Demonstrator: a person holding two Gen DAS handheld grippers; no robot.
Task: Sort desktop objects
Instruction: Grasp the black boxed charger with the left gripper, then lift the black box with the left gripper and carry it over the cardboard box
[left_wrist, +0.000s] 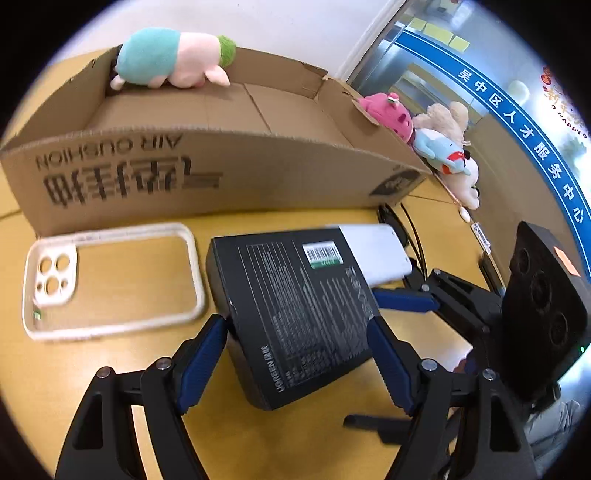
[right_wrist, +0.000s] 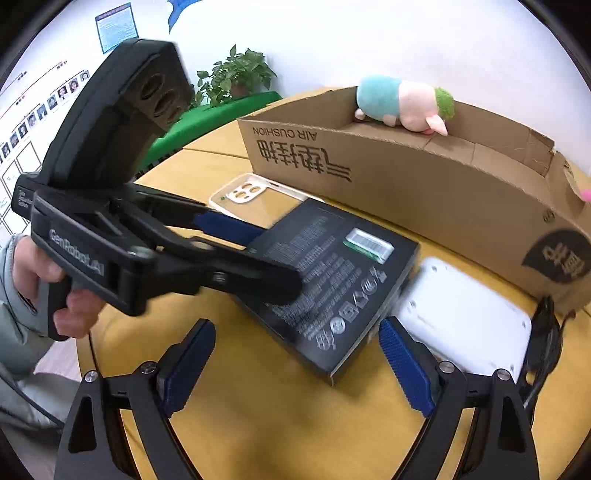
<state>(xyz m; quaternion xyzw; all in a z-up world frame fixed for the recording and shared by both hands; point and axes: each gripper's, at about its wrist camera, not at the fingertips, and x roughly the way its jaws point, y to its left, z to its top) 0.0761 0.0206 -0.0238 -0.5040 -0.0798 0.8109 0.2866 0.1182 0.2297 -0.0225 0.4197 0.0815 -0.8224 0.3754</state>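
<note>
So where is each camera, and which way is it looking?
Left wrist view: sits on the left tongs, looking down at the black box between their blue pads; the right tongs show at the right.
Right wrist view: sits on the right tongs, looking down at the same black box; the left tongs and a hand show at the left.
Both share: the black box, phone case, white device, cardboard box.

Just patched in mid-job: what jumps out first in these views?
The black product box lies on the yellow table with the left gripper straddling its near end, pads not yet pressing. Behind it stands the long cardboard box with a plush toy on its far rim.
</note>
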